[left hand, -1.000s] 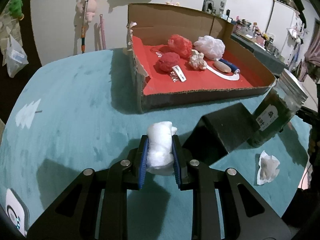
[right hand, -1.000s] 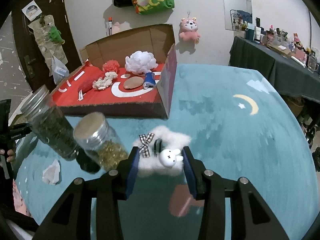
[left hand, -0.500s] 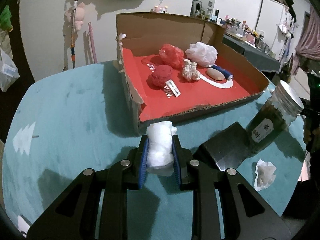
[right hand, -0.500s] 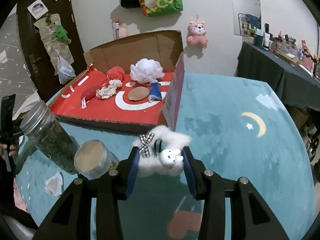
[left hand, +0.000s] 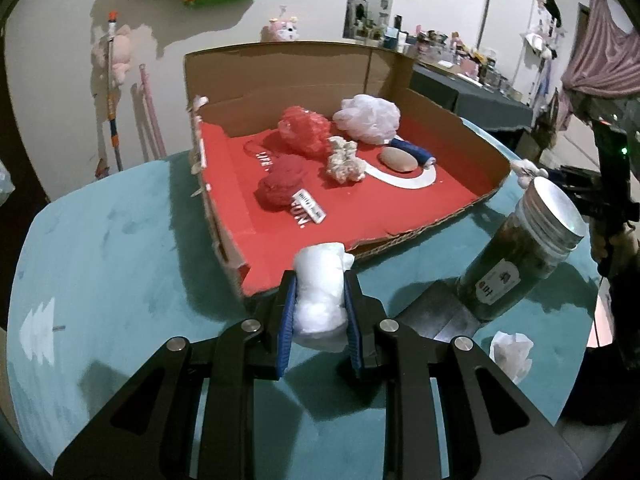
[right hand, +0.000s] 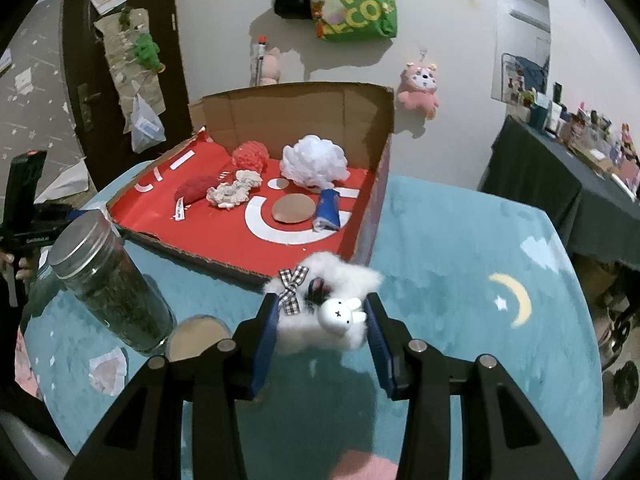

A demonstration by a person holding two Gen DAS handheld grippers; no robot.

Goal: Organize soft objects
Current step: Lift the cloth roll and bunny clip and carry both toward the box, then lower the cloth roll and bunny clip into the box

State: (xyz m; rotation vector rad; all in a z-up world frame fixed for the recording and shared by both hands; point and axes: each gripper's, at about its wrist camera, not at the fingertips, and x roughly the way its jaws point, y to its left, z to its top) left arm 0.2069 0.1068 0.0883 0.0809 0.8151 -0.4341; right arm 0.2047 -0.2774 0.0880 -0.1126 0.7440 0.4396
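Observation:
My left gripper (left hand: pixel 320 300) is shut on a white fluffy wad (left hand: pixel 321 288), held above the teal table just before the near edge of the open cardboard box (left hand: pixel 420 232). My right gripper (right hand: pixel 322 316) is shut on a white fluffy toy with a checked bow and a small rabbit head (right hand: pixel 336 308), held near the box's front right corner (right hand: pixel 360 248). The box's red floor holds red puffs (left hand: pixel 304 132), a white mesh puff (left hand: pixel 368 118), a cream knotted piece (left hand: pixel 345 160), a tan pad (left hand: pixel 398 159) and a blue roll (left hand: pixel 412 150).
A tall jar of dark contents with a metal lid (left hand: pixel 520 256) stands right of the box; it also shows in the right wrist view (right hand: pixel 108 280). A second jar (right hand: pixel 198 338) sits under my right gripper's left side. Crumpled paper (left hand: pixel 512 356) and a dark block (left hand: pixel 436 312) lie nearby.
Both grippers have risen and moved toward the box with their loads still held. The box now looks closer and lower in both views.

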